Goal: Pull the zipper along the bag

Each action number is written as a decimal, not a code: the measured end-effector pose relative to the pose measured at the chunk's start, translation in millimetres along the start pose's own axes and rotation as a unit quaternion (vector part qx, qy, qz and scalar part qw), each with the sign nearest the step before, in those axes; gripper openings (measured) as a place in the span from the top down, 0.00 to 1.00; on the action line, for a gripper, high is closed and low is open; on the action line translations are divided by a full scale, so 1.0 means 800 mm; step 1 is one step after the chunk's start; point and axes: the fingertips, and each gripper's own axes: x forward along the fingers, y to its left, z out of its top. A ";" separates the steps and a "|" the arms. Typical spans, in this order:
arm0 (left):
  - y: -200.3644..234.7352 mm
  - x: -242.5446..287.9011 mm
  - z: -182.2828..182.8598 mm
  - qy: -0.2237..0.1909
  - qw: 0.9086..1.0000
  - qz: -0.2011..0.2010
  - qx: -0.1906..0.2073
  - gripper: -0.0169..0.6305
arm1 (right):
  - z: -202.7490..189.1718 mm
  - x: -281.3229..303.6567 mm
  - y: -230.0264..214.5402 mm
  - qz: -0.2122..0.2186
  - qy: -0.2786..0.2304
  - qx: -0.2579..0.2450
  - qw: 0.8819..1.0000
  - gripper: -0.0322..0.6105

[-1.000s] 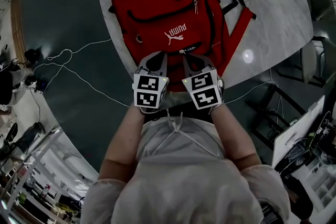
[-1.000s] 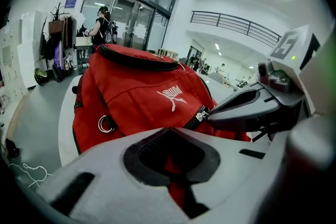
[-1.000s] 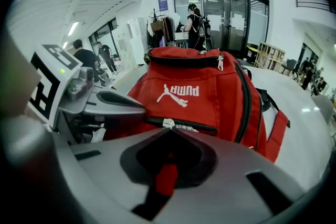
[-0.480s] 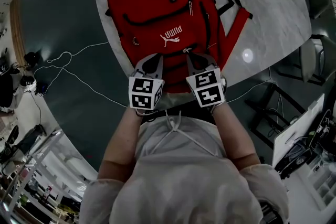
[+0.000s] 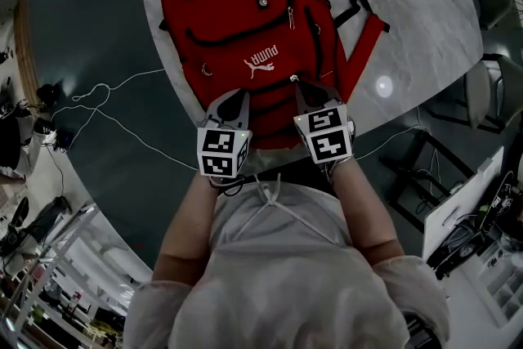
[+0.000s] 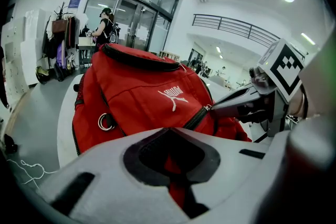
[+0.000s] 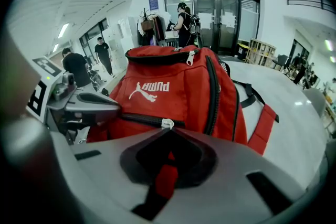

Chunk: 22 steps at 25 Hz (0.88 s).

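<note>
A red backpack with a white logo lies flat on the marble table. Its lower front pocket zipper runs across the bag near me. My right gripper is shut on the silver zipper pull, which sits right at its jaw tips. My left gripper is shut on the bag's red fabric near the bottom edge, to the left of the zipper. In the left gripper view the right gripper reaches the zipper's slider. In the right gripper view the left gripper rests against the bag.
The bag's shoulder straps spread to the right on the table. A white cable trails over the dark floor at left. Chairs stand at the table's right side. People stand by the glass doors far behind.
The two grippers have drawn apart: the right one has shifted right along the zipper with the pull, and the left one has shifted left and nearer me.
</note>
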 end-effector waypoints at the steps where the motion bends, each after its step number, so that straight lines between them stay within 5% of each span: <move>1: 0.000 0.000 0.000 -0.002 1.000 0.000 0.000 0.94 | -0.001 0.000 -0.004 -0.004 0.001 -0.004 1.000 0.91; 22: -0.004 0.002 -0.003 -0.003 1.000 0.009 -0.009 0.94 | -0.027 0.031 -0.028 0.022 0.035 0.031 0.999 0.91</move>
